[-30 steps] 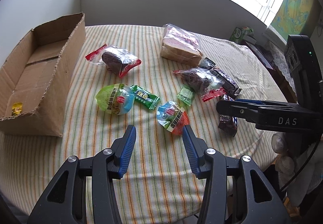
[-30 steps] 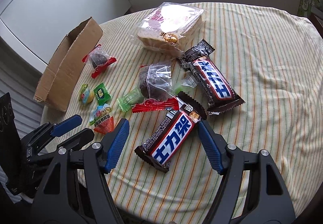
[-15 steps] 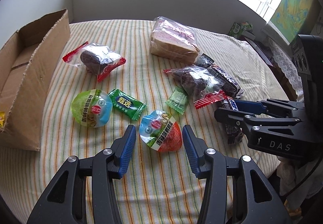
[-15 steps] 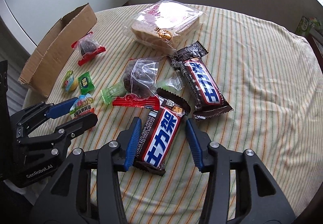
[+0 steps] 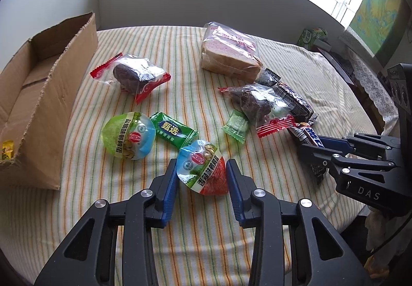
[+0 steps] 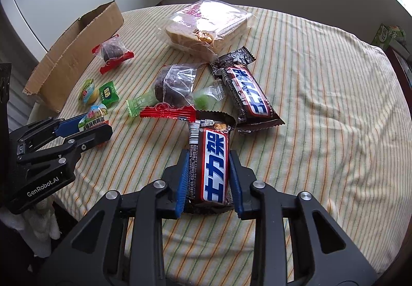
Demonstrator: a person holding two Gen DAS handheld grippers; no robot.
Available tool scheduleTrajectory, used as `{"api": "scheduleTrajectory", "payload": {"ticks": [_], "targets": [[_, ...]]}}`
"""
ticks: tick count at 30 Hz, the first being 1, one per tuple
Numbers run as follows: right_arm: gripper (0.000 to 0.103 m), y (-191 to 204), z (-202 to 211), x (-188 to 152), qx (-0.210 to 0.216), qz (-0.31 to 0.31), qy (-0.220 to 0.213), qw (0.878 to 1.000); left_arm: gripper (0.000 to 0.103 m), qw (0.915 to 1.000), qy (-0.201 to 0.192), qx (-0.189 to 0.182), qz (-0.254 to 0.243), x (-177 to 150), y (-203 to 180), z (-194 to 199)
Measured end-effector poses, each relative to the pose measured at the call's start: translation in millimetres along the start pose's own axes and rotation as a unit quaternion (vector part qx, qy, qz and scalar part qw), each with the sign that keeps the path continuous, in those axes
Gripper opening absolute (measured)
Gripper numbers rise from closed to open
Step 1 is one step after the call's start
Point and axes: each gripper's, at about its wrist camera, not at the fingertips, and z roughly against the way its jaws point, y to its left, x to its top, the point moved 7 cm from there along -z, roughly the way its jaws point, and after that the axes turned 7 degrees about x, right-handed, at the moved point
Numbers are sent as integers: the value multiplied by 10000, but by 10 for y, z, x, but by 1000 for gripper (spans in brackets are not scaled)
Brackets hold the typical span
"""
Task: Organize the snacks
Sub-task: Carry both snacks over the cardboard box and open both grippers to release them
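Observation:
My left gripper (image 5: 202, 178) is shut on a blue, green and red egg snack pack (image 5: 203, 170) lying on the striped cloth. It also shows in the right wrist view (image 6: 85, 129). My right gripper (image 6: 207, 178) is shut on a Snickers bar (image 6: 211, 167) on the table; it shows at the right in the left wrist view (image 5: 311, 147). A cardboard box (image 5: 38, 95) stands open at the left with a small yellow sweet (image 5: 7, 148) inside.
On the cloth lie a green egg pack (image 5: 128, 135), a green candy (image 5: 173, 132), a pale green candy (image 5: 235, 125), two wrapped dark cakes (image 5: 136, 75) (image 5: 257, 103), bagged bread (image 5: 229, 53) and a second Snickers bar (image 6: 244, 90). The table edge is near on the right.
Both grippers have moved forward and closed: the left onto the egg snack pack, the right onto the Snickers bar, which now points straight ahead.

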Motion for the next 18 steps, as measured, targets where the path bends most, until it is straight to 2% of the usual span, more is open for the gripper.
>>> {"api": "scheduleTrajectory", "payload": {"ticks": [10, 18], "targets": [[30, 40, 164, -16, -7, -37, -161, 9999, 35, 9997, -219, 127, 47, -11, 129, 243], [30, 271, 442, 147, -12, 183, -490, 9986, 35, 9984, -486, 208, 194, 46, 333, 505]]}}
